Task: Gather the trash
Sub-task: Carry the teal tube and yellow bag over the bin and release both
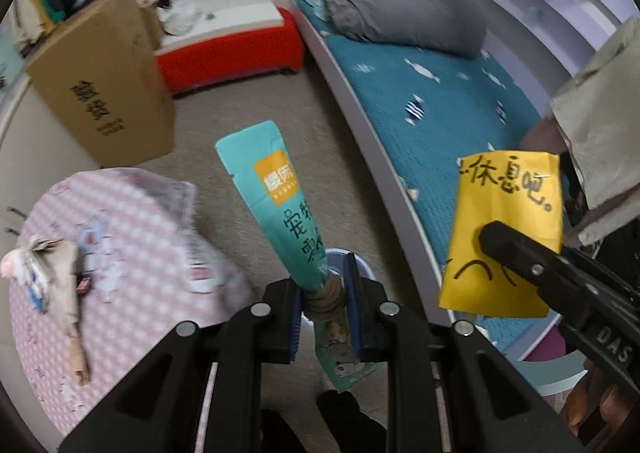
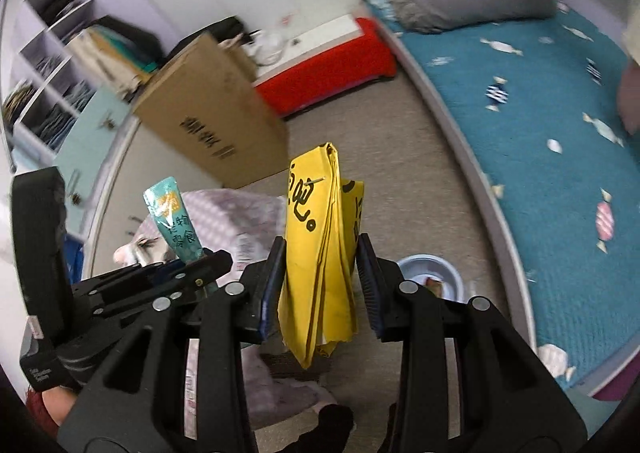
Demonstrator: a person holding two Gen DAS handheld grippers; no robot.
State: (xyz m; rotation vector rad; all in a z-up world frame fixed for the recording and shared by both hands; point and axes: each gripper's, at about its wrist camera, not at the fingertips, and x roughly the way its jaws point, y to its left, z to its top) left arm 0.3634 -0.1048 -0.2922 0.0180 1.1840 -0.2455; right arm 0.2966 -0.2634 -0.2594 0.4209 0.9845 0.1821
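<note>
Both tools loaded. Left tool [image 1: 324, 317] is clamped on a teal snack wrapper [image 1: 272, 205], pads pinching it low down near a stack of brown round pieces wedged at the same spot; most of the wrapper stands free above the pads and a short tail hangs below. Right tool [image 2: 320, 289] is clamped on a folded yellow paper [image 2: 320, 253] with black handwriting, held edge-on; the folds fan apart at the top and the bottom edge sticks out ragged under the pads.

A small pale blue bin [image 2: 434, 273] sits on the floor next to the bed [image 1: 440, 125], partly hidden behind the tools, something already inside. Round bench [image 1: 120, 253] with a pink checked cover to the left has a crumpled brown paper scrap [image 1: 60, 285] lying on it, so judged not finished.

Risks:
- Wrapper held at one narrow point, long free end: it may pivot or slip out during a swing, landing on the floor instead of the bin.
- The brown pieces at the pinch look loose; they could drop when the pads open, or before.
- Yellow paper is wide against a small bin mouth: it may catch the rim or bridge it and fall outside.
- Two tools close together over one small opening: collision, or one item knocking the other off target.
- Frames are motion-blurred, so bin alignment is hard to judge.
</note>
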